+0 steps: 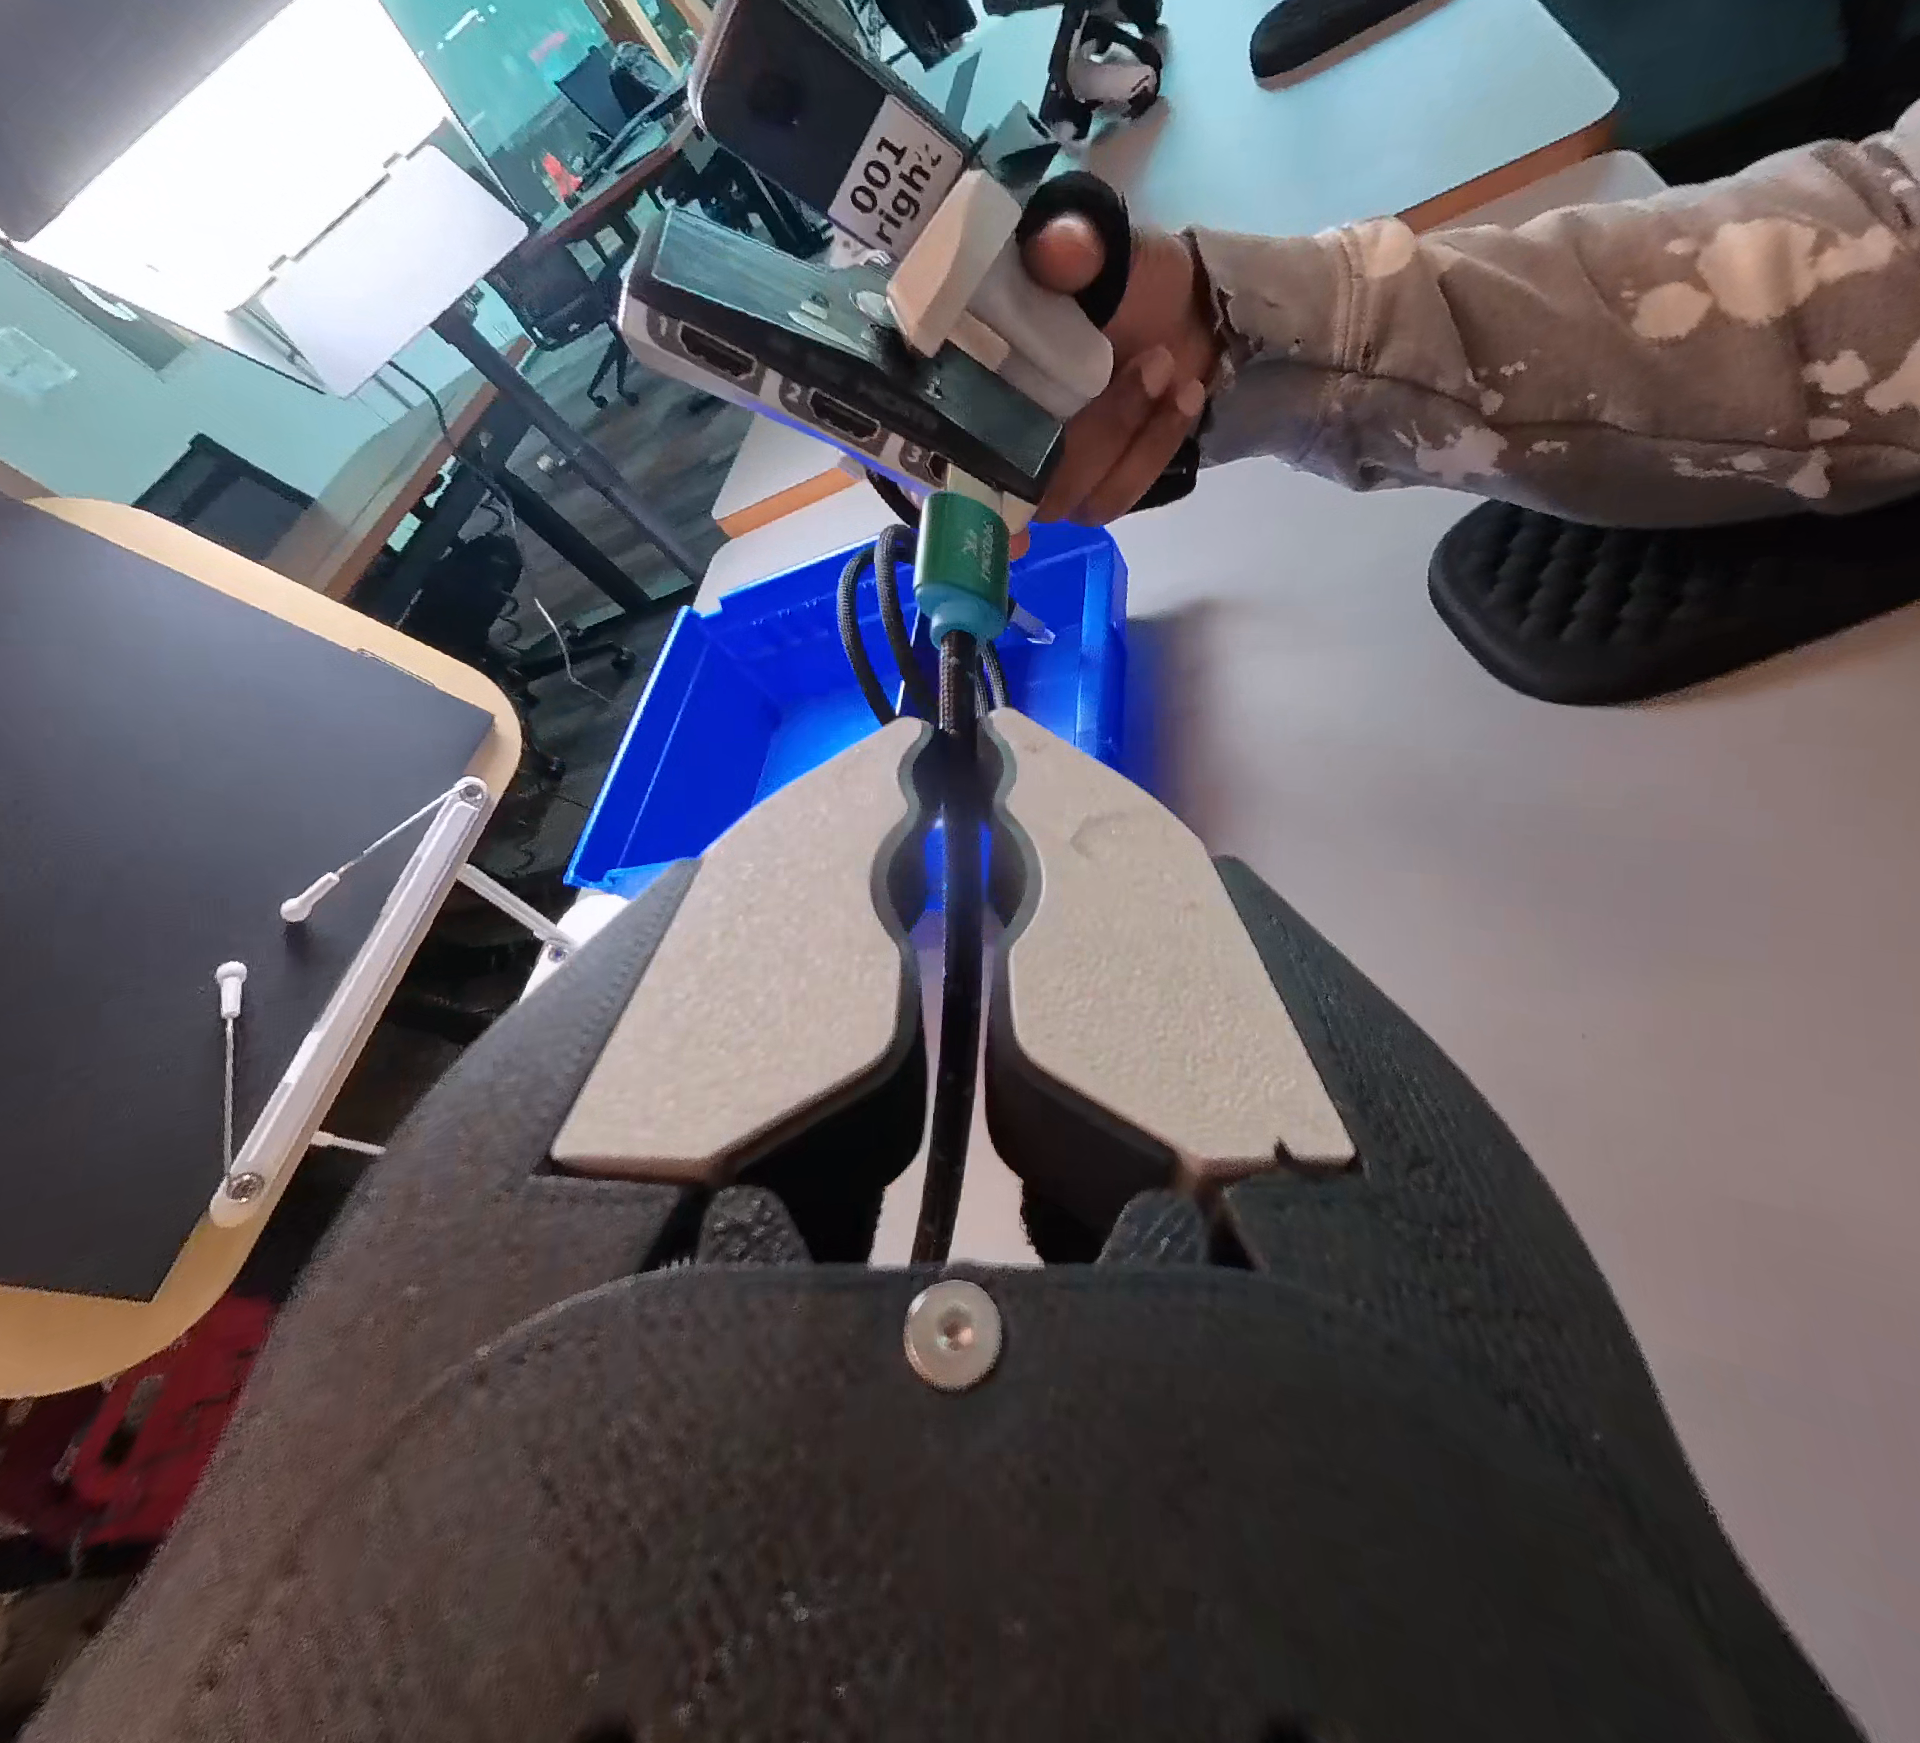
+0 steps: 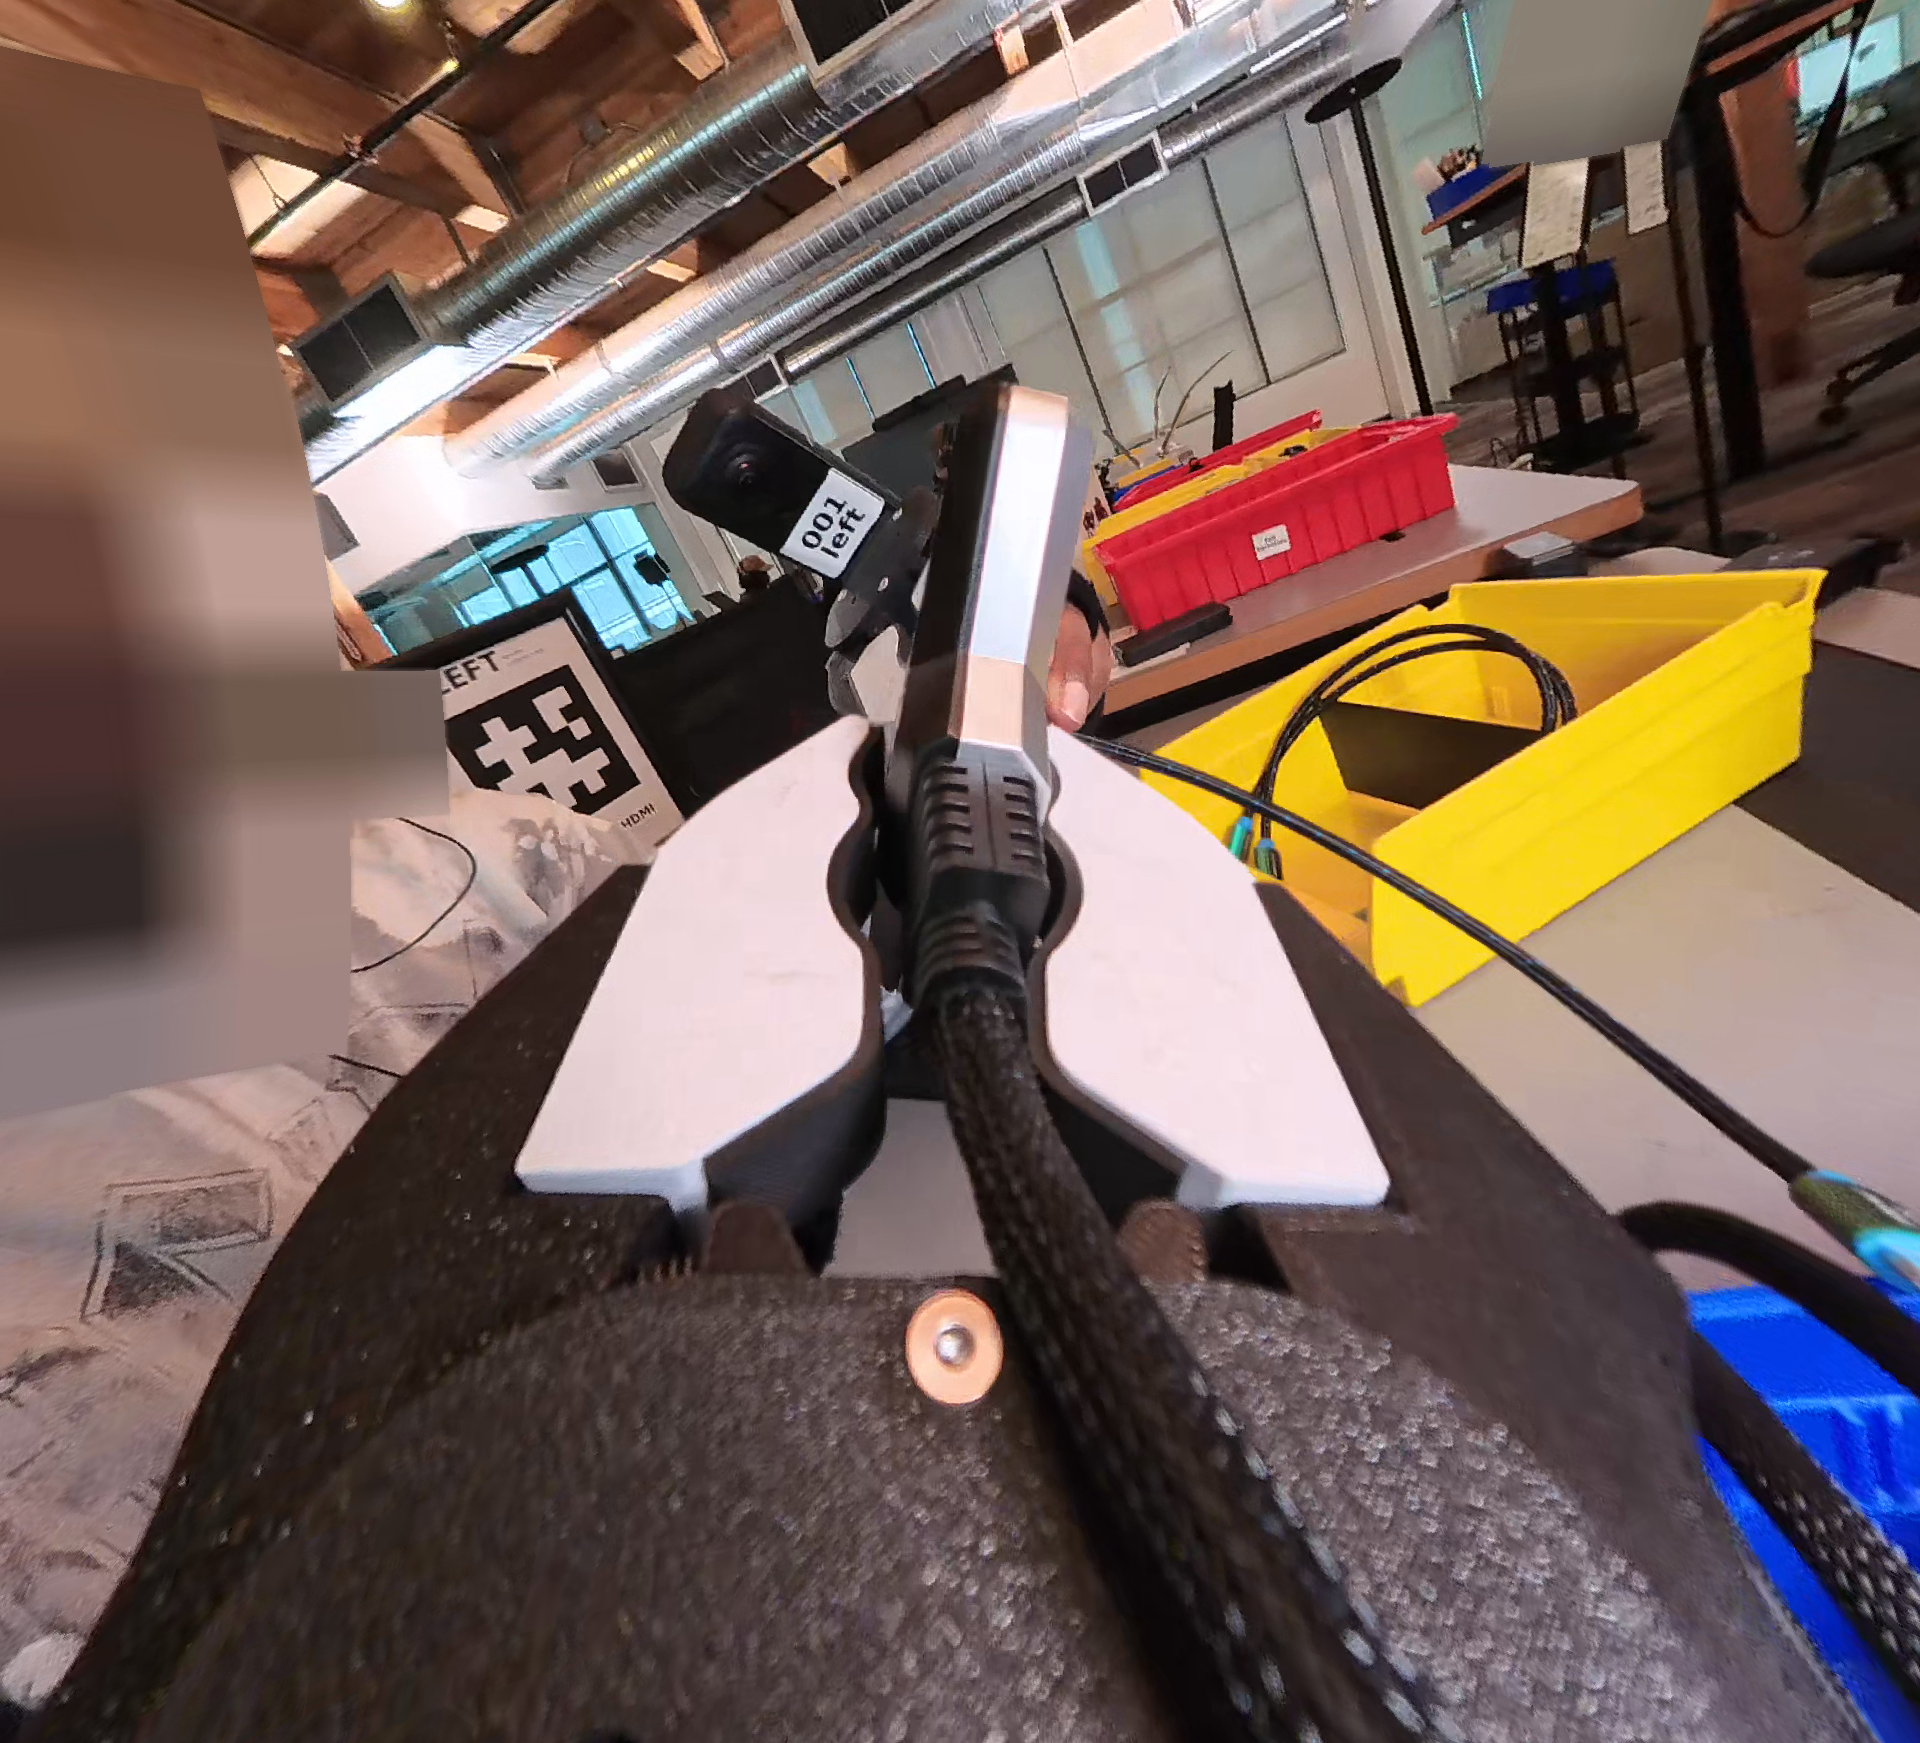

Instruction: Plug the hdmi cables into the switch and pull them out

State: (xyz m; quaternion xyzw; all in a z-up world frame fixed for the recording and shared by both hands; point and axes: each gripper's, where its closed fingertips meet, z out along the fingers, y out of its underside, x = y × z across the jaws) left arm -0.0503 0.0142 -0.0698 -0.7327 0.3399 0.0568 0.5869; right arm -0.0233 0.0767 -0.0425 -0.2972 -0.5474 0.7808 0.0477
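Observation:
The black HDMI switch (image 1: 821, 343) is held in the air by my right gripper (image 1: 987, 311), whose white fingers clamp it from above and below. My left gripper (image 1: 956, 727) is shut on a black braided HDMI cable (image 1: 951, 966) just behind its green plug (image 1: 961, 566). The plug's metal tip meets the switch's third port; the two ports to its left are empty. In the right wrist view my right gripper (image 2: 961, 748) is shut on the switch (image 2: 997, 571), with a thick black cable (image 2: 977, 820) plugged into its near end. The left gripper (image 2: 873, 644) shows behind it.
A blue bin (image 1: 883, 706) lies below the switch on the grey table (image 1: 1507, 966). A black wrist rest (image 1: 1662, 592) lies at the right. A yellow bin (image 2: 1558, 758) holds more cables. A loose plug (image 2: 1860, 1226) lies near the blue bin (image 2: 1849, 1444). A red bin (image 2: 1278, 519) stands behind.

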